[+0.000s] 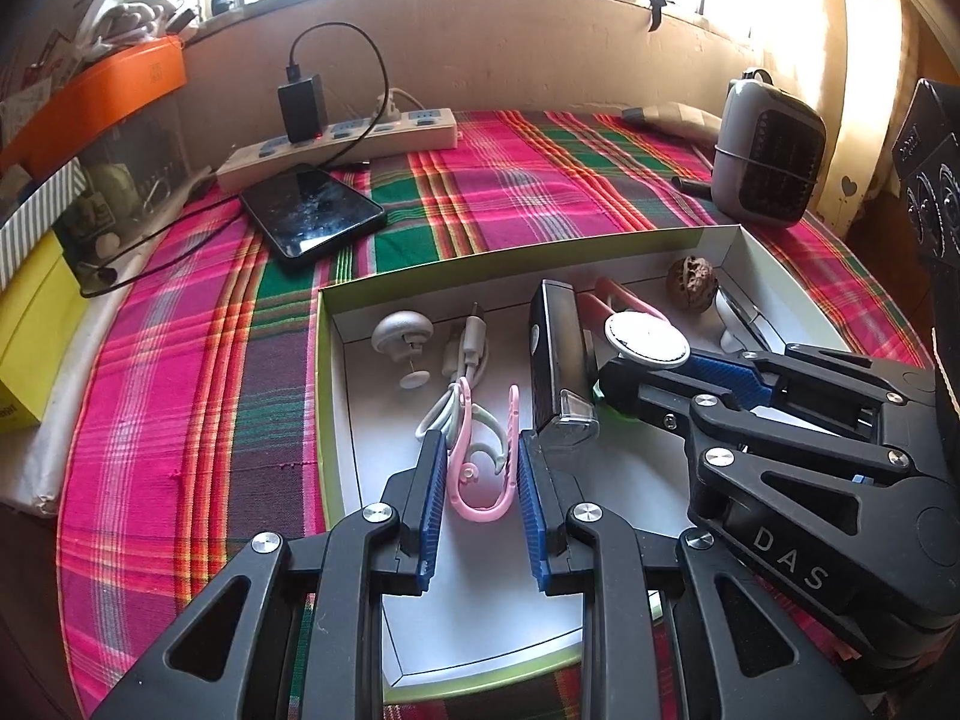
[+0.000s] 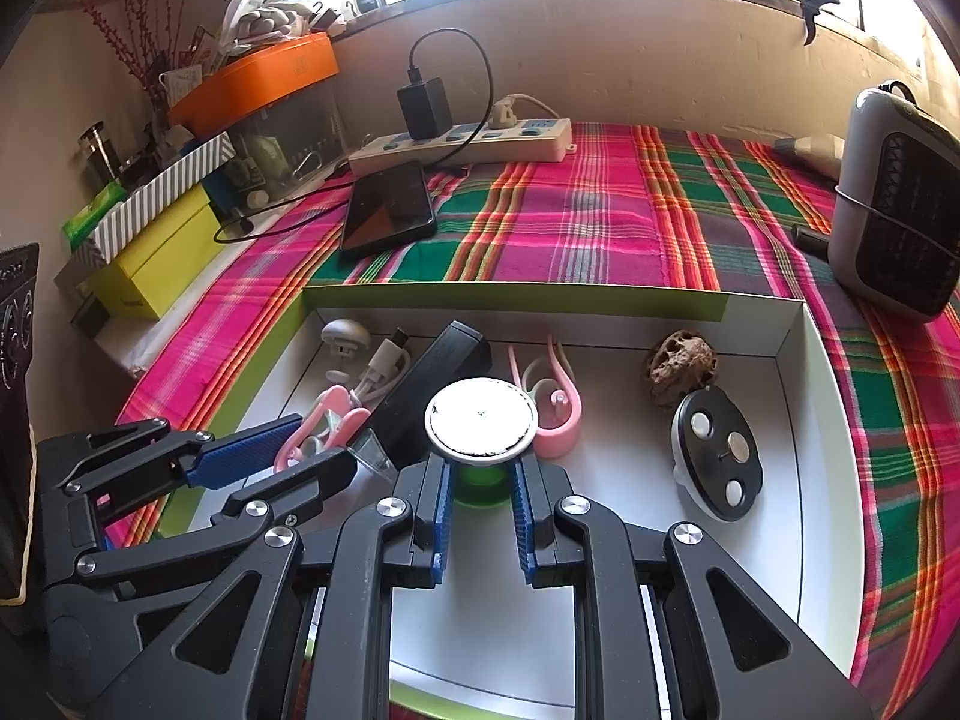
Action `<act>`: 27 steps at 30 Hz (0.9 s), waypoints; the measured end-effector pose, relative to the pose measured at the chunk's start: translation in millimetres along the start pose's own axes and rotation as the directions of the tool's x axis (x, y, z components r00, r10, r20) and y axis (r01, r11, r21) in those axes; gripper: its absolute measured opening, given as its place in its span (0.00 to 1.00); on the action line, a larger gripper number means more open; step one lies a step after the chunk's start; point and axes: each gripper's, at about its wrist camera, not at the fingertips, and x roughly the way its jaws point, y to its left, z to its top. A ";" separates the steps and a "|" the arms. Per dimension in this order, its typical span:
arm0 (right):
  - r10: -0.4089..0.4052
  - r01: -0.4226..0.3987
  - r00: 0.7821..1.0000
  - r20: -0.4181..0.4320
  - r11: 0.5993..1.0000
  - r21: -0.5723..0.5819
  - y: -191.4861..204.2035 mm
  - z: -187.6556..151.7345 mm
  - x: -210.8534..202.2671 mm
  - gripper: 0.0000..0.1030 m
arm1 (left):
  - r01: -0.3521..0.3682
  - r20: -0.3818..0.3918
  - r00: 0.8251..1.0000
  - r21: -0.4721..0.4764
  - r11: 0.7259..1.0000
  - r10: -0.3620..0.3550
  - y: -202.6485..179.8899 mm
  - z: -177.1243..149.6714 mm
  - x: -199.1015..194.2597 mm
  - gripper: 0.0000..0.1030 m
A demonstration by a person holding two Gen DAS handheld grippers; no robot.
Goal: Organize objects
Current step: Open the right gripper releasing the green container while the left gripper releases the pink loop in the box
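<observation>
1. Left wrist view: the left gripper (image 1: 480,450) is pinching a pink clip (image 1: 480,468) between its blue pads, inside the near part of the white tray (image 1: 336,312) that is sitting on the plaid cloth (image 1: 180,372).
2. Beyond the clip, still inside the tray, a white USB cable (image 1: 465,354) and a grey suction hook (image 1: 402,333) are lying toward the tray's left wall; a black rectangular device (image 1: 558,354) is lying just right of the cable.
3. The right gripper (image 1: 624,381) is reaching in over the tray's right side, gripping a small green thing under a white disc (image 1: 647,341); a walnut (image 1: 692,278) is resting near the tray's far right corner.
4. Beyond the tray, a phone (image 1: 312,216) and a power strip (image 1: 342,141) are lying on the cloth.
5. Right wrist view: the right gripper (image 2: 483,480) is squeezing the green piece (image 2: 480,483) with the white disc (image 2: 480,417) on top, over the tray's (image 2: 804,396) middle.
6. A second pink clip (image 2: 555,414) is lying just behind the disc, the walnut (image 2: 681,369) farther right, and a black oval magnetic holder (image 2: 720,456) near the tray's right wall.
7. The left gripper (image 2: 300,450) is holding the pink clip (image 2: 324,429) at the tray's left side.
</observation>
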 end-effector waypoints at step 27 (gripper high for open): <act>0.021 -0.021 1.000 0.003 0.999 0.036 -4.0 -2.8 -5.0 0.45 | 0.022 -0.002 1.000 0.009 1.000 -0.022 -1.9 -4.2 -6.2 0.28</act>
